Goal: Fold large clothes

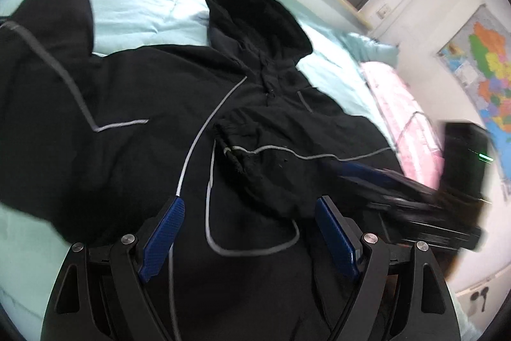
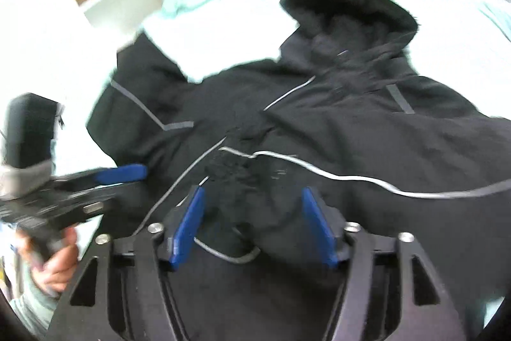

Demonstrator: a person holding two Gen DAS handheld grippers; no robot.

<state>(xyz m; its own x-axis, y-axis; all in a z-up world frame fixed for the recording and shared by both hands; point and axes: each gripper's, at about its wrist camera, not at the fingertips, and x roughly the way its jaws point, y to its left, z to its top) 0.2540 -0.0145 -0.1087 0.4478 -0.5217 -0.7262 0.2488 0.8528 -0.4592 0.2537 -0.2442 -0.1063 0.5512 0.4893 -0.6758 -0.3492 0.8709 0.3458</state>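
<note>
**Inspector:** Your black hooded jacket (image 1: pixel 153 92) lies face up on the pale green bedding (image 1: pixel 143 5), hood at the far end, one sleeve folded across the chest.

**Operator:** And the claws?

**Inspector:** Your left gripper (image 1: pixel 249 207) stands apart over the hem, empty. Your right gripper (image 2: pixel 254 197) is apart too, clamping nothing. Mind the grey drawcord (image 1: pixel 252 248) looped between them: snag it, and you likely drag the fold undone.

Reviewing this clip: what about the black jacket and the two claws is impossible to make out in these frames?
- Left wrist view: the black jacket's hem, hidden behind the left claw and cut off by the bottom edge.
- Left wrist view: the right claw is a motion-blurred streak.
- Right wrist view: the bedding is overexposed; its folds are lost.
</note>
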